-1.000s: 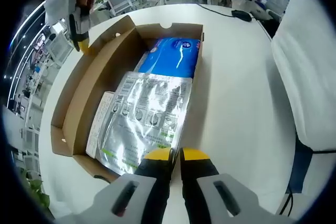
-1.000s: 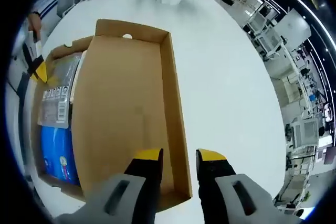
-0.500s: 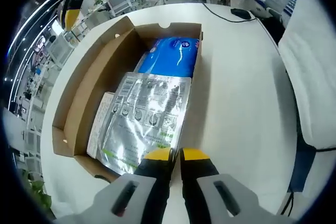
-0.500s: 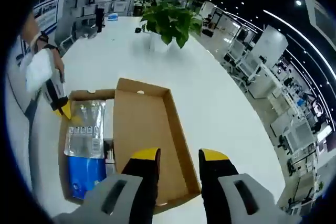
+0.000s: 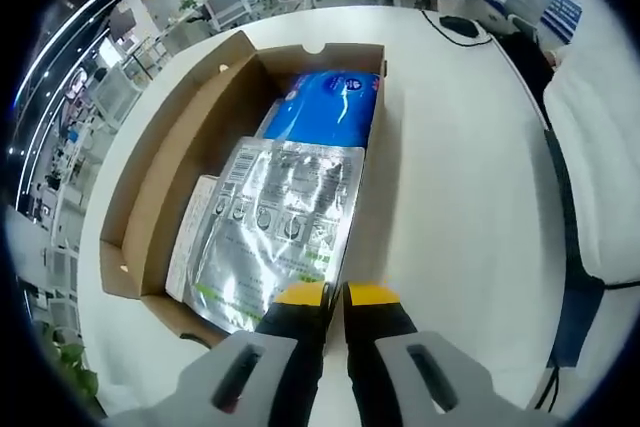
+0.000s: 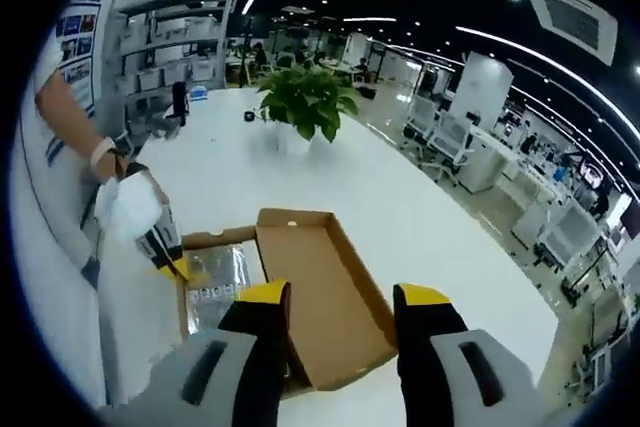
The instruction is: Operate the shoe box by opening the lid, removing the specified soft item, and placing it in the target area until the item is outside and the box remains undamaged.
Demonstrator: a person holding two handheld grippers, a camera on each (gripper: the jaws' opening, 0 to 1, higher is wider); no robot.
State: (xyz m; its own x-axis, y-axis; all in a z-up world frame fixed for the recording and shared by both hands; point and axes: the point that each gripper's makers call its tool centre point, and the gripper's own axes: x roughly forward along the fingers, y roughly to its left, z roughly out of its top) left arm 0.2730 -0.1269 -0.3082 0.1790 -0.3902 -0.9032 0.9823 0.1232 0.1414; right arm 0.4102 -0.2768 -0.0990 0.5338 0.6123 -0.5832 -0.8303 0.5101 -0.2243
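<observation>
The lid was already off the contents when we looked: in the left gripper view the shoe box (image 5: 150, 187) lay open on the white table (image 5: 450, 177), its lid (image 6: 325, 292) folded flat beside it, as the right gripper view showed in the lower centre of the frame. So we judged the opening step done and the removal step in hand.

Inside the box, a silver foil pouch (image 5: 285, 222) filled the centre of the left gripper view, overlapping a blue soft pack (image 5: 330, 107) that sat toward the upper end of the box. A pale printed packet (image 5: 190, 232) lay under the pouch's left edge. We could not tell from the task wording which of these was the specified soft item.

The left gripper (image 5: 335, 295) sat at the bottom centre of its view with its yellow tips pressed almost together, right at the near corner of the foil pouch. We could not tell whether they pinched the pouch's edge or merely touched it. The right gripper (image 6: 335, 297) hung well above the table with its jaws spread and holding nothing. At the left of its frame we saw the left gripper down at the box.

Next, we judged, the pouch would need a firm pinch and a lift clear of the cardboard wall without dragging on it.
</observation>
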